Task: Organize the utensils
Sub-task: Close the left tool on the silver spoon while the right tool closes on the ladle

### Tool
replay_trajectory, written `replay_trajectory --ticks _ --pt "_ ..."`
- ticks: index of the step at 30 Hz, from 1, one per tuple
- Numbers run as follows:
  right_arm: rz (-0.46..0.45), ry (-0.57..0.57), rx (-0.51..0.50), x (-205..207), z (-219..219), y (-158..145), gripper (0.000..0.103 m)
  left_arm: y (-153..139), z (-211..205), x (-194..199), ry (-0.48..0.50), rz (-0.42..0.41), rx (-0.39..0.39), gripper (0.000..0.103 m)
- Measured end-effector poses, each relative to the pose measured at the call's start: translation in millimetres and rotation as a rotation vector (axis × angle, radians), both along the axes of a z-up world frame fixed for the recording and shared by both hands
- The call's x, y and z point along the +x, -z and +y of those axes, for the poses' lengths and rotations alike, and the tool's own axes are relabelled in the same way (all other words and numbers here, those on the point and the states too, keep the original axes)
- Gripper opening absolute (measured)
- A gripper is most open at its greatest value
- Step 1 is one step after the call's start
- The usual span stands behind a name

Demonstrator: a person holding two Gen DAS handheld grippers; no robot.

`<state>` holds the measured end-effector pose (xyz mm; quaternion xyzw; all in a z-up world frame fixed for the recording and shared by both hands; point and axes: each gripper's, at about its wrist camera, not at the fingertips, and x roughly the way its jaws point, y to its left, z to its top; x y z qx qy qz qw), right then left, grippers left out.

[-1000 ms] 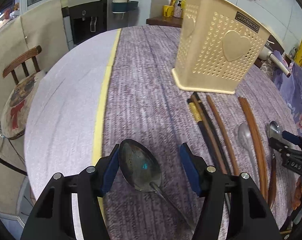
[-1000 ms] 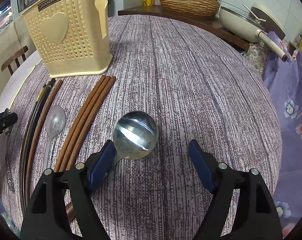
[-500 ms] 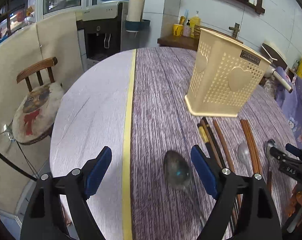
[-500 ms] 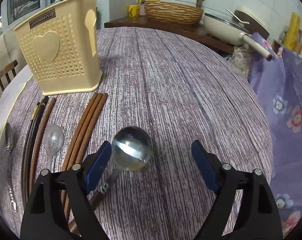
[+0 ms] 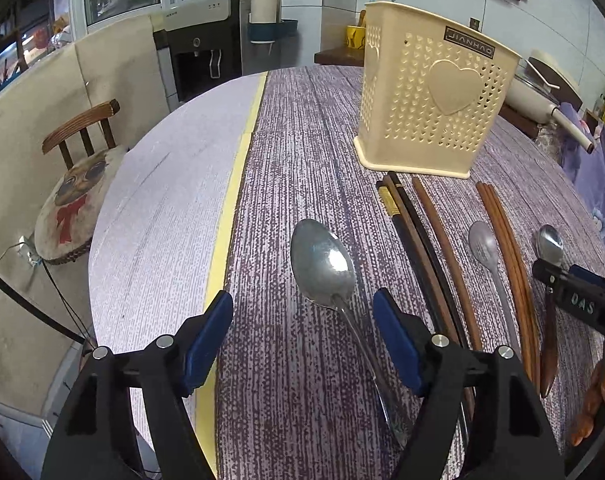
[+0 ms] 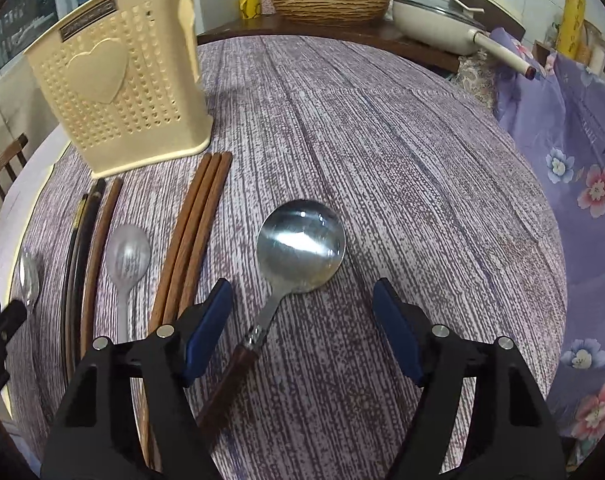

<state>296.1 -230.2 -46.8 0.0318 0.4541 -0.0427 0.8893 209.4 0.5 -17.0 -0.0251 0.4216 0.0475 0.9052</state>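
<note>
Left tongs (image 5: 302, 332) now spread wide, pulled back from the oval steel spoon (image 5: 322, 264) lying released on the purple desk (image 5: 302, 140). Right tongs (image 6: 302, 320) likewise gaping over the round wooden-handled ladle (image 6: 300, 246). Perforated cream plastic holder (image 5: 430, 92) seemingly awaiting utensils; sorting barely begun.

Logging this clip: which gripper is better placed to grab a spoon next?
Either. The left gripper is open with the oval metal spoon lying between its fingers; the right gripper equally straddles the round wooden-handled spoon. Neither stands out.
</note>
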Motion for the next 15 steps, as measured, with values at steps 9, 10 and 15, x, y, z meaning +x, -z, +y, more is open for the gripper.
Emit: replay_trajectory --ticks 9,10,15 --pt "0.005 0.004 -0.003 21.4 10.9 -4.0 0.050 2.2 8.8 -6.2 -0.019 0.007 -0.026 0.072" --pt "0.004 -0.001 -0.004 21.9 12.2 -4.1 0.050 2.4 7.5 -6.3 -0.019 0.008 -0.024 0.072" --pt "0.001 -0.028 -0.005 22.0 17.4 -4.7 0.048 3.5 4.0 -3.8 -0.020 0.019 -0.032 0.072"
